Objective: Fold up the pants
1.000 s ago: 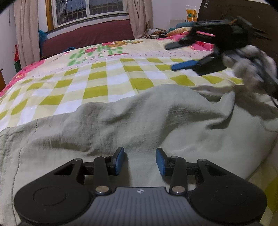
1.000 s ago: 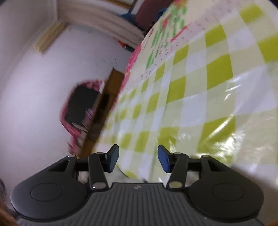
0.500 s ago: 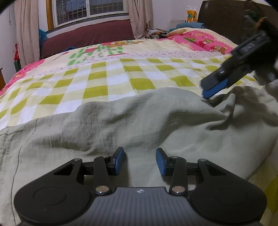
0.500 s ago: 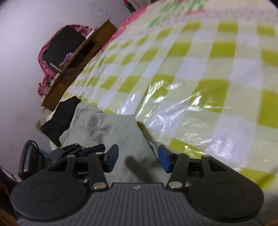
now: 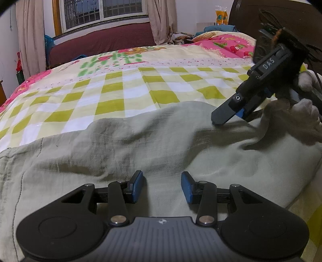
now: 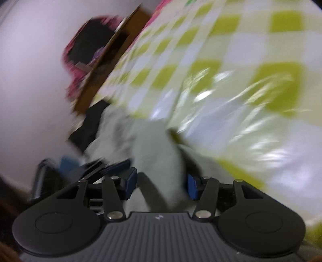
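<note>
— Count? 
— One pants (image 5: 140,153), spread on the bed (image 5: 124,94); two tools. 
— State? 
— Left tool (image 5: 162,186) released above the cloth; right tool (image 6: 161,184) spread astride a fold. 
— Surroundings? 
— One headboard (image 5: 281,22), one window (image 5: 104,10).

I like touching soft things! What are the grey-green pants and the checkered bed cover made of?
The pants look like soft woven cloth, maybe cotton: matte, full of loose wrinkles, with a stitched seam near one edge. The checkered cover has a printed yellow-green pattern; in the right wrist view it shines with crinkly white glints, so it may be plastic sheeting or smooth coated cloth. The blur leaves that open.
</note>
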A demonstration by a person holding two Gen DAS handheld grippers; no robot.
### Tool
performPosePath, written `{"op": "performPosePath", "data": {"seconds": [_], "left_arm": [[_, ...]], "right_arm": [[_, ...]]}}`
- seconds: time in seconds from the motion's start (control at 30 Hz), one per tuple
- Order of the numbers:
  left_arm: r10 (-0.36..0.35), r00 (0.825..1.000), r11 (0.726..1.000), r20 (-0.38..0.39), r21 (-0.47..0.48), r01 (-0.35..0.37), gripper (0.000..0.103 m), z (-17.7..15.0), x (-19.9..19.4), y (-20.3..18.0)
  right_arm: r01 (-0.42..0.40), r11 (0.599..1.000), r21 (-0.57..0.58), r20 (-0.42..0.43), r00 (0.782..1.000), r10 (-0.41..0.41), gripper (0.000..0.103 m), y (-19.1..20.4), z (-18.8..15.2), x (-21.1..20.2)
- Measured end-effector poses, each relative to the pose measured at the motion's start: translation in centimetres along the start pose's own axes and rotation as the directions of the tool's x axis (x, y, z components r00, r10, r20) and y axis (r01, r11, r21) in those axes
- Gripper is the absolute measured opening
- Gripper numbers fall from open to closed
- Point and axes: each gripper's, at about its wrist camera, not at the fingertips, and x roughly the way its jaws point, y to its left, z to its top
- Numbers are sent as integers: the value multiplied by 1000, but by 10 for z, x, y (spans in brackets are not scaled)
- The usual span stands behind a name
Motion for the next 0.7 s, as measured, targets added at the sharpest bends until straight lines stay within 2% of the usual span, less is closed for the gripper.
{"op": "performPosePath", "data": {"seconds": [0.07,0.13,0.17,0.27,0.3,0.4,0.43,0.47,0.53,0.57,0.6,0.7], "left_arm": [[-1,1000,1000,0,0,1,55,0,0,0],[-4,1000,1000,0,-2,4,56,0,0,0],[-6,1000,1000,0,-4,6,56,0,0,1],[-13,1000,1000,1,-11,13,56,0,0,2],[-15,1000,1000,1,-12,15,56,0,0,3],[-17,1000,1000,3,-15,17,57,-1,-1,2],[-17,1000,1000,2,-16,18,57,-1,-1,2],[-18,1000,1000,3,-17,18,57,-1,-2,2],[-17,1000,1000,2,-15,17,57,-1,-2,2],[-16,1000,1000,2,-15,16,57,-1,-1,2],[-16,1000,1000,1,-15,16,57,-1,-1,1],[-15,1000,1000,1,-13,15,57,0,-1,2]], "right_arm": [[-76,997,-23,-42,996,75,53,9,9,10],[-177,984,-33,-97,980,173,53,22,14,21],[-198,978,-57,-111,975,191,54,31,13,28],[-142,983,-114,-139,982,126,57,47,2,49],[-121,987,-103,-134,985,107,57,45,-1,55],[-25,999,-40,-2,1000,25,56,32,9,55],[-30,1000,-6,62,998,30,56,25,15,49],[-59,997,47,132,990,52,55,14,22,41],[-104,983,150,289,956,56,56,-8,36,27],[-123,977,176,339,939,57,56,-16,42,24],[-137,971,193,370,927,57,56,-23,47,23],[-103,964,245,424,905,-11,56,-30,53,14]]}}
